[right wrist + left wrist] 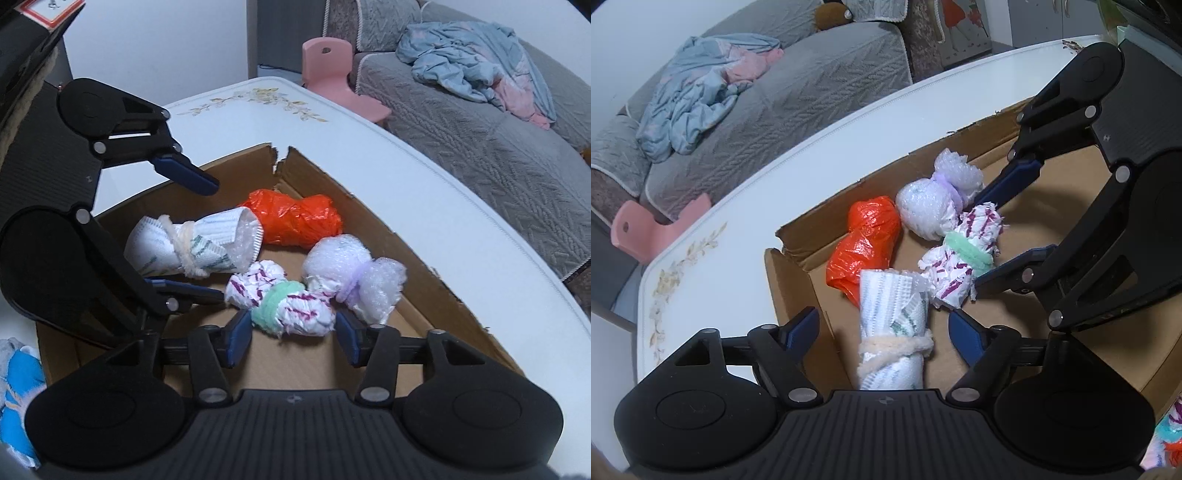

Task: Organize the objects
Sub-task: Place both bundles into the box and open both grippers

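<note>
Left gripper (882, 332), lower centre of its view: jaws wide, straddling the cream-tied white roll (892, 332), pads clear of it. Right gripper (293, 334), lower centre of its view: jaws parted around the green-tied purple-flecked bundle (280, 299), not pressing.

Cardboard box (369, 206) on white table (369, 140), centre frame. Four bundles inside, counting orange bag bundle (295, 218) and lilac-tied bubble-wrap bundle (351, 275).

Likely left to do: blue item (22, 373) lies outside, lower left edge.

No legible writing; red-bordered label (51, 9) upper left, unreadable.
</note>
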Tool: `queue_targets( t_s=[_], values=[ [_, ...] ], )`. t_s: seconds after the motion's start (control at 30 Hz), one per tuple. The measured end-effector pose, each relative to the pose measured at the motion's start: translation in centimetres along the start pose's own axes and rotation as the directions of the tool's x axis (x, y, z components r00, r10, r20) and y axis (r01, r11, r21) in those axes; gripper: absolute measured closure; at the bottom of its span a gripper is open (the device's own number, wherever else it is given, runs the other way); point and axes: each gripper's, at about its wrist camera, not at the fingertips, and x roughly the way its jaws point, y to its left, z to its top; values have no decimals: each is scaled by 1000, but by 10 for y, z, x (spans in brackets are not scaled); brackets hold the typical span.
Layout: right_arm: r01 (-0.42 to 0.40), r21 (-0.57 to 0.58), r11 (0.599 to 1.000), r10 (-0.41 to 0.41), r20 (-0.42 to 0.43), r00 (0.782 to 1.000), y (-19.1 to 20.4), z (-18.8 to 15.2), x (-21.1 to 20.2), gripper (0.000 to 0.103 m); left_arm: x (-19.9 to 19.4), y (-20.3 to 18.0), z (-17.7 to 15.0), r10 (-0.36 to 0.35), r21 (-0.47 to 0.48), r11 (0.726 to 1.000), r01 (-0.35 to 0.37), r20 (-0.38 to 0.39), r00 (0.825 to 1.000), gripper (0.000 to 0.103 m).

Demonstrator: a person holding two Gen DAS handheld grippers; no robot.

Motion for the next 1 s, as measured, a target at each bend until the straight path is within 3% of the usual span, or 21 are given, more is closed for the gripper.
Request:
queue_targets(
  t_s=[0.6, 0.8, 1.0],
  values=[
    [-4, 3, 1000, 4, -1, 1000, 2, 5, -12, 50, -20, 1, 2, -8, 7, 1000, 7, 13, 1000, 17],
    [-4, 3, 1000, 4, 19, 1000, 9, 6, -35, 48, -50, 8, 2, -10, -17, 1000, 10, 49, 999, 15],
    [-2, -16, 1000, 3, 66, 998, 26, 4, -85, 46, -106, 17, -12, 4, -53, 999, 1, 90, 996, 13]
  ],
)
